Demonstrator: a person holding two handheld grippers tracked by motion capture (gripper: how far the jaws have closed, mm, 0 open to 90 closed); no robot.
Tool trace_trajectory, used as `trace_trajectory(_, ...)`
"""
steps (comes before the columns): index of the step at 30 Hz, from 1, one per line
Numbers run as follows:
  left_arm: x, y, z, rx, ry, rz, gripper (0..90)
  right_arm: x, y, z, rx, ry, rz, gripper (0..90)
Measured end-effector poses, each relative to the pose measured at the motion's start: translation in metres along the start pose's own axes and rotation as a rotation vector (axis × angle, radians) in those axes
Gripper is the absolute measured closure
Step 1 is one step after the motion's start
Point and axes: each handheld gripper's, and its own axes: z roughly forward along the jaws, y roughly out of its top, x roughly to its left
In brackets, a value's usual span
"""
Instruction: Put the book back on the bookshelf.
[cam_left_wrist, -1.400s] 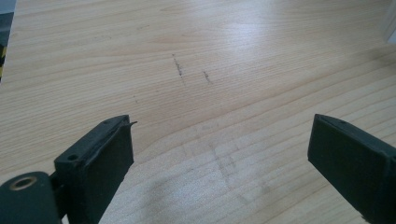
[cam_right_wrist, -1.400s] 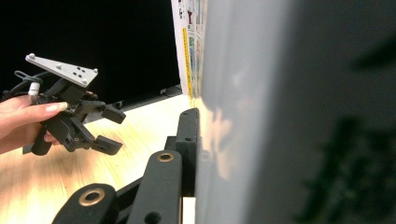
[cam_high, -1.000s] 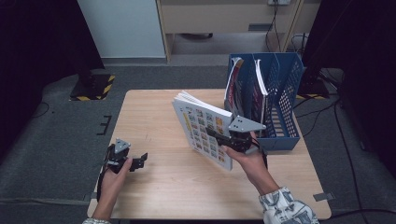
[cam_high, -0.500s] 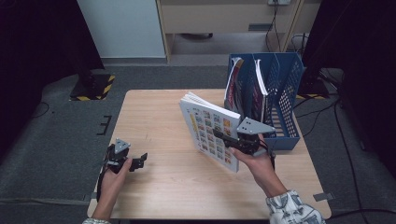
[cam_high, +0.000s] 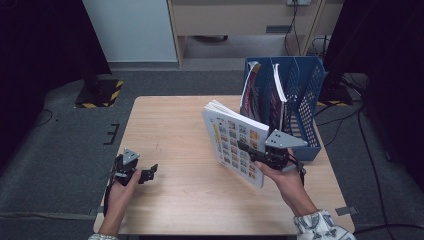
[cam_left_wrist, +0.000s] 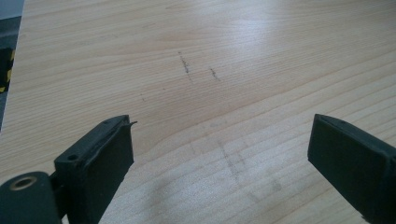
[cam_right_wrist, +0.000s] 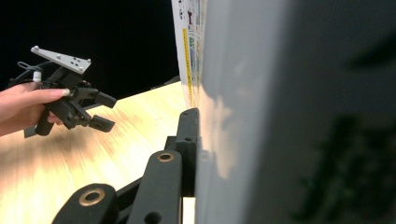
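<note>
A thick book (cam_high: 232, 142) with a cover of small colour pictures stands tilted above the wooden table (cam_high: 175, 130), and my right gripper (cam_high: 255, 154) is shut on its lower edge. In the right gripper view the book (cam_right_wrist: 289, 116) is pressed against one black jaw, and the other jaw is hidden behind it. The book is just left of the blue file rack (cam_high: 305, 100). My left gripper (cam_high: 147, 174) rests low near the table's front left, open with nothing between its jaws. The left gripper view has my left gripper (cam_left_wrist: 219, 154) over bare wood (cam_left_wrist: 210, 56). Across the table the right gripper view catches the left gripper (cam_right_wrist: 111, 112).
The blue mesh rack at the table's right back holds two upright magazines (cam_high: 252, 92) in its left slots. Its right slots have free room. Grey floor surrounds the table, and cables run at the right.
My right gripper has carried the book to the right, closer to the blue rack. The left gripper has stayed where it was.
</note>
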Motion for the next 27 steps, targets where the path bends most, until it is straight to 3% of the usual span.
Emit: trace_trajectory(27,-0.001,-0.001,0.001,0.011,0.005,0.012,6.5,-0.007,-0.012,-0.039,-0.007,-0.028,0.024,73.9)
